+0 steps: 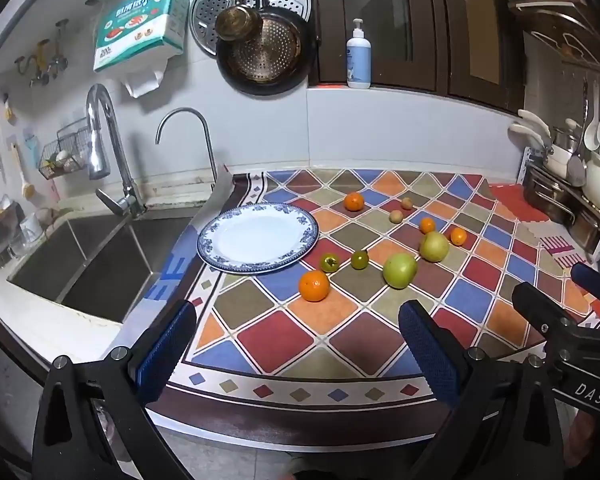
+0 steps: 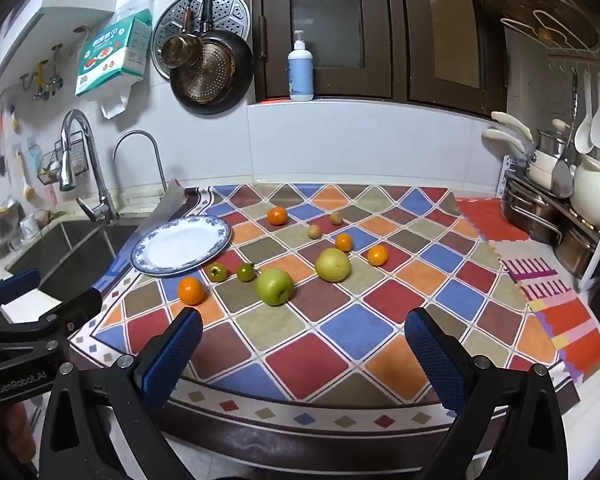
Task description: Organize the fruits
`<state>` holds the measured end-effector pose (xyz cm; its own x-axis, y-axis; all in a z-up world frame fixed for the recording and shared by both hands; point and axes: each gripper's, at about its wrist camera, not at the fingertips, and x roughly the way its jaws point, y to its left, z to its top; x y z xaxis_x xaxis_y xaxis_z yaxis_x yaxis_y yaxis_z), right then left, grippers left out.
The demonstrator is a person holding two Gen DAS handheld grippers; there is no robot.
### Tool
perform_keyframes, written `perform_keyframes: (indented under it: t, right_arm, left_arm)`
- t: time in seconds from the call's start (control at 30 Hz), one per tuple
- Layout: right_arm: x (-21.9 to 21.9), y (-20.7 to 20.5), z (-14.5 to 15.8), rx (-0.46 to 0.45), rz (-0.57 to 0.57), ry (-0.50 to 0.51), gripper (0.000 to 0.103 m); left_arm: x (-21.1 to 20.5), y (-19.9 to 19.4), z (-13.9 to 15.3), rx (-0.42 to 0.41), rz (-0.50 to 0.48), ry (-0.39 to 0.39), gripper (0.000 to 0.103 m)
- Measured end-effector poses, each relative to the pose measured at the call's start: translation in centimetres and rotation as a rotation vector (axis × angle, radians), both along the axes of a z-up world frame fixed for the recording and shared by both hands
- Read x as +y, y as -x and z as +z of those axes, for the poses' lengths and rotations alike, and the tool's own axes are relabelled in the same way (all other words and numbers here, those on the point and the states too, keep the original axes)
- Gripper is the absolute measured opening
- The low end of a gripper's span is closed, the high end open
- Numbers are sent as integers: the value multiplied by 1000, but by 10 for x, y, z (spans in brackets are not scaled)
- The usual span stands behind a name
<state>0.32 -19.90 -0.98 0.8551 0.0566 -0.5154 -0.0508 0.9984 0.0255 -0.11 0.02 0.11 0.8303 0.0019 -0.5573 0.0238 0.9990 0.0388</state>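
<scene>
Cropping right tongs point(image 1: 572, 292) at frame-edge.

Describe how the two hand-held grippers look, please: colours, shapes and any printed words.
Each hand-held gripper, left and right, has a black frame with silver bolts and two flat fingers faced with dark blue, textured pads. White lettering reads "DAS" on the right body and "GenRobot.AI" on the left. No cables show.

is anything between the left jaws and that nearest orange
Nothing visible does. The left gripper is open, and only bare patterned mat lies between it and the orange. The plate sits off to the left.
</scene>
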Motion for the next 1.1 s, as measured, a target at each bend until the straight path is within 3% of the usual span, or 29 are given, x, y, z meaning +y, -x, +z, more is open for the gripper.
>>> perform_keyframes:
  t: [1.1]
  right_arm:
    - [1, 0, 0, -6, 0, 6, 102]
  left_arm:
    - [4, 6, 12, -29, 7, 12, 103]
